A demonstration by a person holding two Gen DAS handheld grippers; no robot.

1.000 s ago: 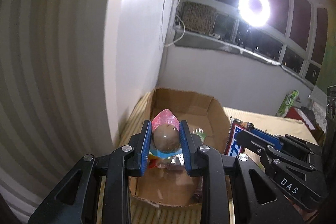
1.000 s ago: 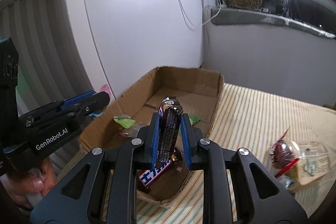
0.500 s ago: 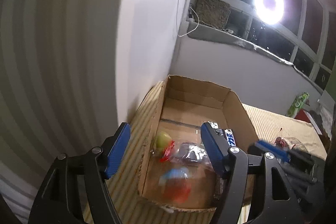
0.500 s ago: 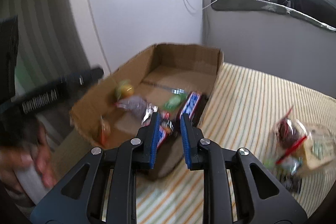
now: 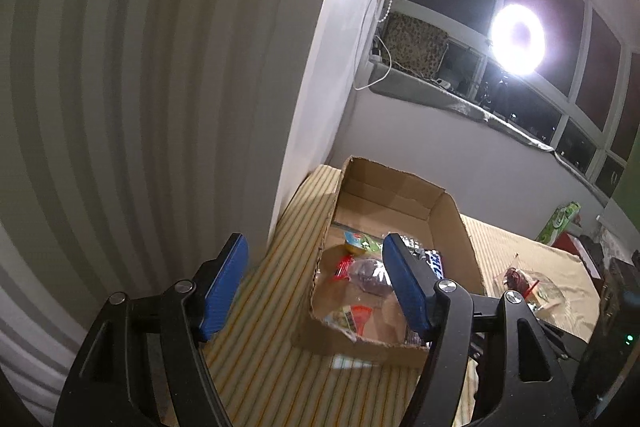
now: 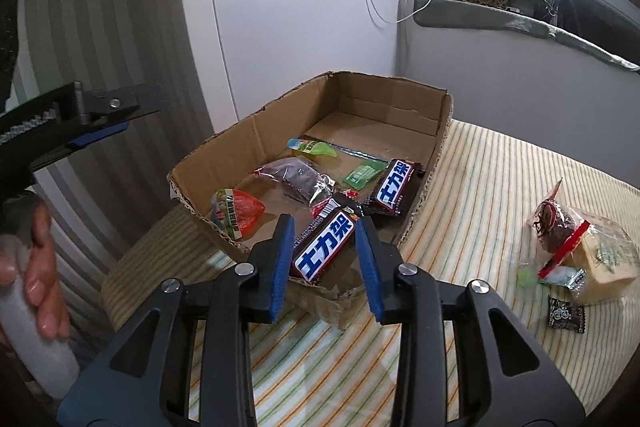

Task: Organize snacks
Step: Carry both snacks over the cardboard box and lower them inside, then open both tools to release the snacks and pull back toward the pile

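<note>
Right gripper [image 6: 325,263] is opening over the box's [image 6: 437,143] near wall, bar [image 6: 323,247] lying between its jaws inside the box, pads looking clear; should be backing straight off; left gripper [image 5: 316,287] is hanging wide, empty, left of box.

Your cardboard box [image 6: 436,143] sits on the striped bench [image 6: 480,187] against the wall. Inside it, one chocolate bar [image 6: 324,247] lies at the near end and a second bar [image 6: 394,183] just behind it. Loose snack packets [image 6: 576,247] lie on the bench, well apart to the box's right.
</note>
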